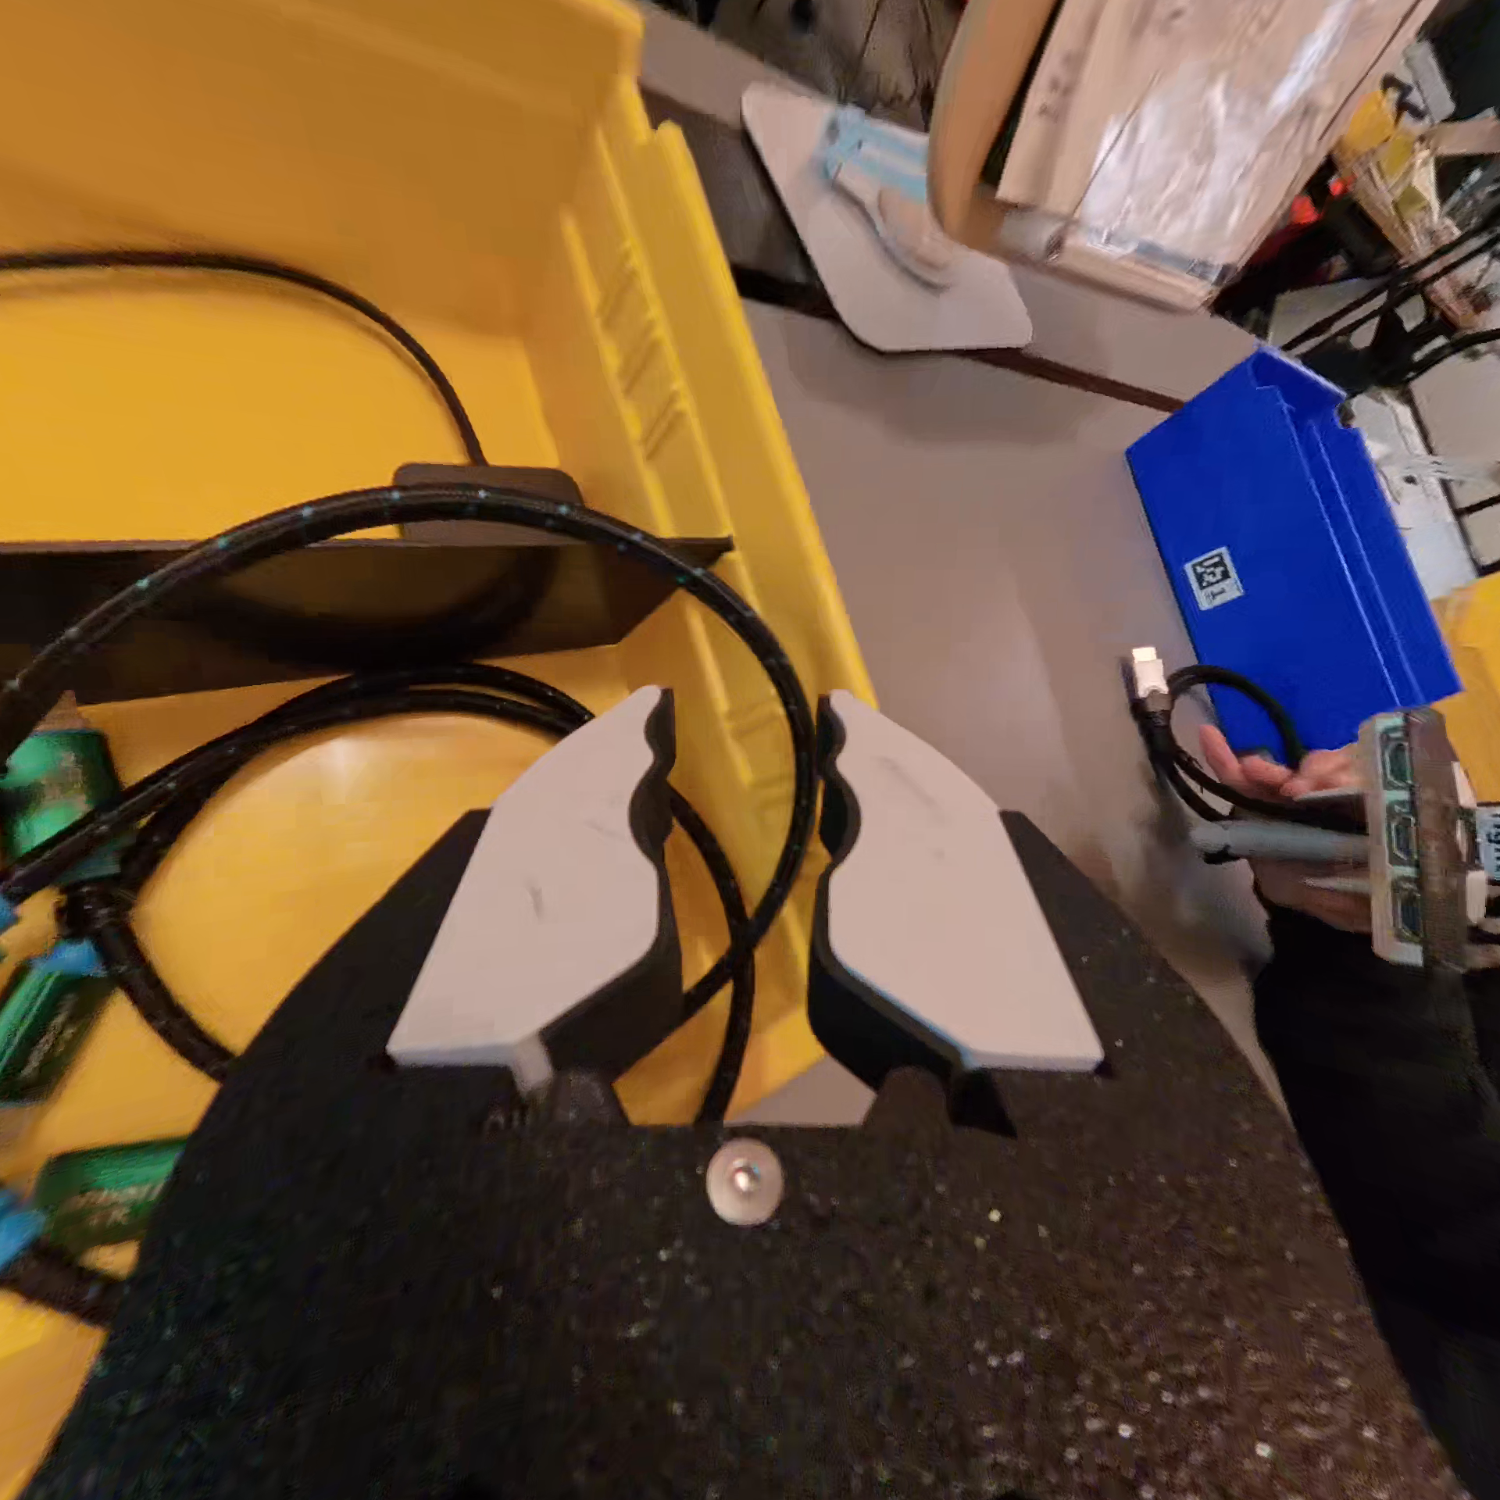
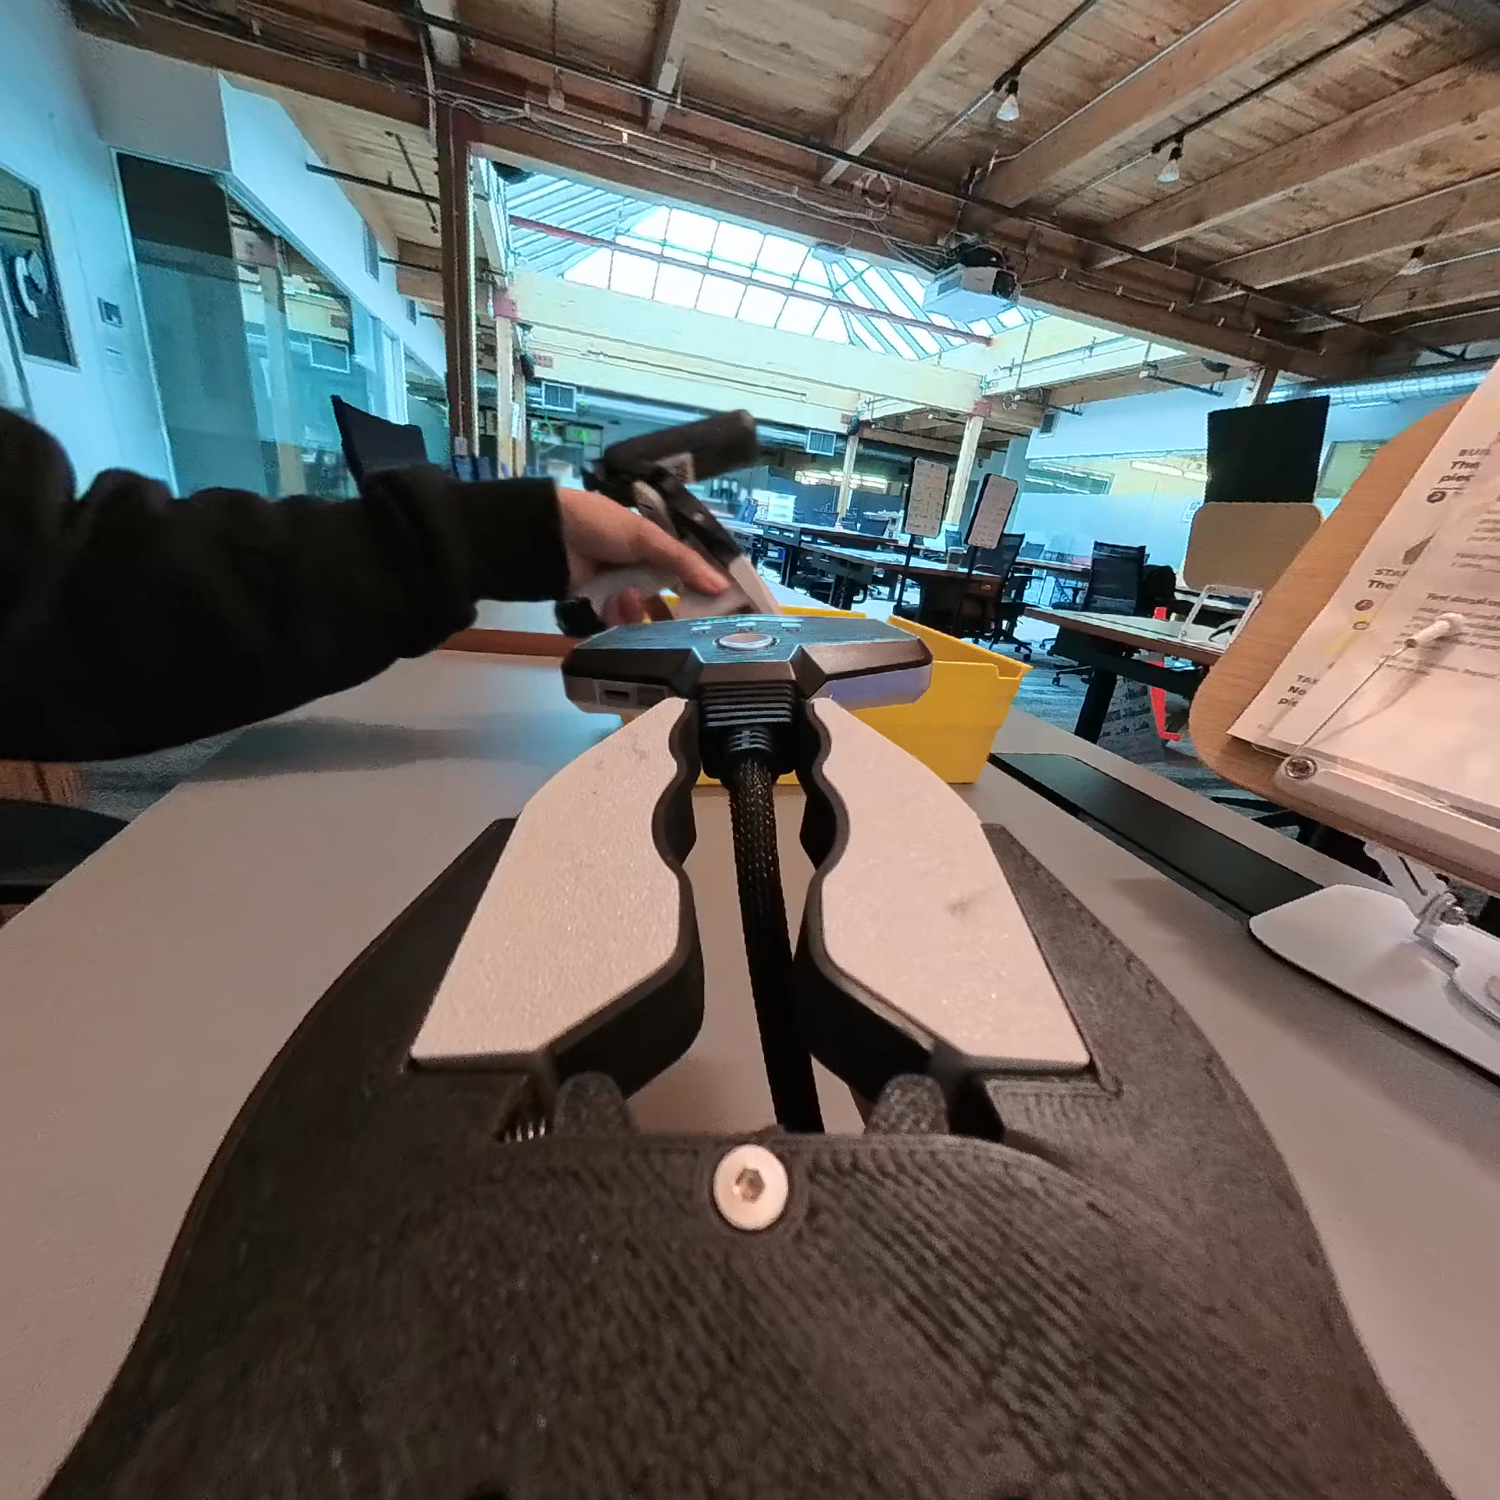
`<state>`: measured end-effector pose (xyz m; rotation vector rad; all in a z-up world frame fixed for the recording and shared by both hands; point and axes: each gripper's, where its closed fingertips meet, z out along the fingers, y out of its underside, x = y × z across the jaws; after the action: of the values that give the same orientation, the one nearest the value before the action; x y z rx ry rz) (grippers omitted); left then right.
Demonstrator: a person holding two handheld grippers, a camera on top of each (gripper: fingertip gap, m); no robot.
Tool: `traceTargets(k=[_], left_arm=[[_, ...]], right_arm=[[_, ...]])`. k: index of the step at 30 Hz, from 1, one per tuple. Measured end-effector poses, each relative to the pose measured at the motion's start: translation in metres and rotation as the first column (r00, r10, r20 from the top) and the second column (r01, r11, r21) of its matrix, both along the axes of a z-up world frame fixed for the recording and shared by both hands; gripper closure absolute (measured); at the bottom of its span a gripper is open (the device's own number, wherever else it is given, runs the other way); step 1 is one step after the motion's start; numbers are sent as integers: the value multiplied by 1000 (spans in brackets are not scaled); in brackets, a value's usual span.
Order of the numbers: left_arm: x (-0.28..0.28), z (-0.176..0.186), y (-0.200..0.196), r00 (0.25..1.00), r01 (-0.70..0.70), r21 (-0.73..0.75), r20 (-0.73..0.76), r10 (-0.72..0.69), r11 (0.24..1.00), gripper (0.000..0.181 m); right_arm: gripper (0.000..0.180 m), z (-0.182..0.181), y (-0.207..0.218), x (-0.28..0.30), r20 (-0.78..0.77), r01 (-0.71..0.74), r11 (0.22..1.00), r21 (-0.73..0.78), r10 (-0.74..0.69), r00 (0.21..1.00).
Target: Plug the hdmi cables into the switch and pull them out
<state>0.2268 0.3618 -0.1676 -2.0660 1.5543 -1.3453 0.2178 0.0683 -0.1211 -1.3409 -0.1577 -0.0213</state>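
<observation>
My left gripper (image 1: 743, 714) is open and empty, hovering over a yellow bin (image 1: 649, 365). In the bin lie looped black braided HDMI cables (image 1: 779, 649) with green plugs (image 1: 57, 779) at the left. My right gripper (image 2: 747, 722) is shut on the ribbed neck where a braided cable (image 2: 759, 893) leaves the black and grey switch (image 2: 747, 649). It holds the switch above the table. The switch also shows at the right edge of the left wrist view (image 1: 1412, 836), its row of ports facing the camera. The far-side ports are hidden in the right wrist view.
A black divider (image 1: 365, 584) crosses the yellow bin. A blue bin (image 1: 1282, 552) lies on the grey table (image 1: 974, 487). A stand with papers (image 2: 1380, 649) is at the right on a white base (image 1: 877, 243). A black sleeve (image 2: 243, 584) reaches in from the left.
</observation>
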Motion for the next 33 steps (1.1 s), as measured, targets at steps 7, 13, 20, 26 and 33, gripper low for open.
traceTargets(k=[7,13,20,26,33], left_arm=[[15,9,-12,995,52,-178,89,-36,983,171],[-23,88,-11,963,140,-71,240,-119,988,172],[-72,170,-60,852,379,84,358,-382,922,174],[-121,109,-162,594,698,494,5,-805,518,175],[-167,-45,-197,377,746,661,-518,-768,-80,175]], right_arm=[[157,2,-3,-1,-12,-9,1000,9,10,1000],[157,8,-9,-1,-19,-27,999,24,28,999],[157,18,-18,-9,-29,-83,995,57,85,996],[157,33,-40,-12,-45,-147,983,114,153,987],[157,41,-56,-9,-52,-164,973,161,174,983]])
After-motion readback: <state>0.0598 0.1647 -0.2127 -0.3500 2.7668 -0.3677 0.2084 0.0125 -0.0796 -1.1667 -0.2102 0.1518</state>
